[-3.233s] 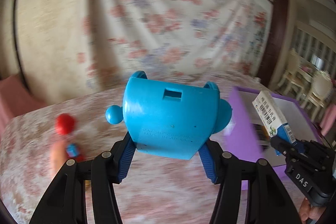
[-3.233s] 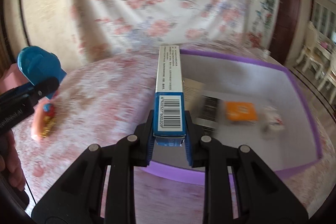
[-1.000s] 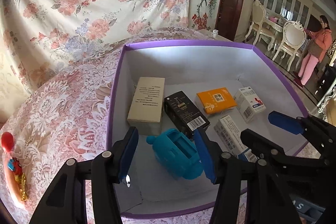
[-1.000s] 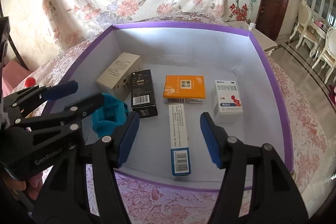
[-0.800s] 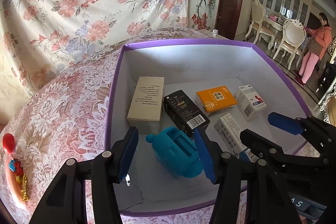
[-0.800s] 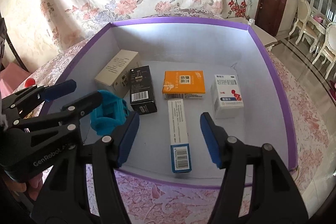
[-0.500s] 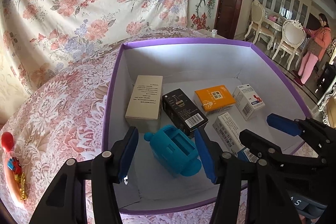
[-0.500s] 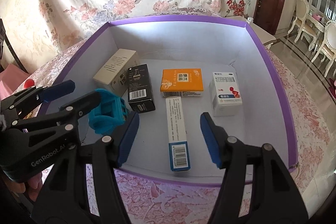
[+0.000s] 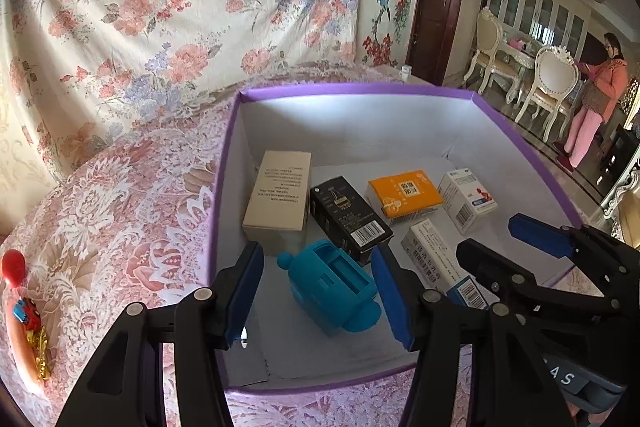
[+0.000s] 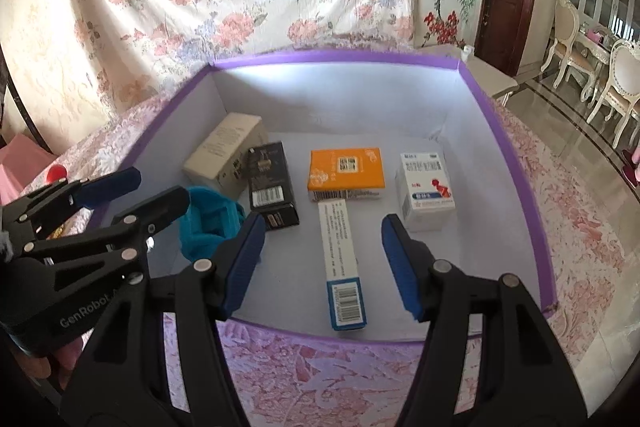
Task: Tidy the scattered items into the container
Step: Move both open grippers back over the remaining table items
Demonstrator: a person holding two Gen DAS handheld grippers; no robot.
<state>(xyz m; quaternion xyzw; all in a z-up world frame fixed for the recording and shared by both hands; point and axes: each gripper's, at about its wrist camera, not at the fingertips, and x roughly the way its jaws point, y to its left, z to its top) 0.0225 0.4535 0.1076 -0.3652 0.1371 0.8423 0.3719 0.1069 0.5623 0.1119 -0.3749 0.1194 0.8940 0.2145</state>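
Both grippers, left gripper [image 9: 316,297] and right gripper [image 10: 322,263], gape wide and empty over the box [image 9: 352,91]; closing low risks snagging the blue toy [image 9: 334,291] between the left fingers.

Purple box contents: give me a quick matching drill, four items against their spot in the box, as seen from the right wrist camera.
Items:
1. teal toy
2. orange box
3. white box with red figure
4. long blue-ended carton

Spots in the purple box:
A. nearest the front wall, lying lengthwise
B. right side of the floor
C. middle, just behind the long carton
D. left side, next to the left gripper

Pairs: 1-D, 2-C, 3-B, 4-A
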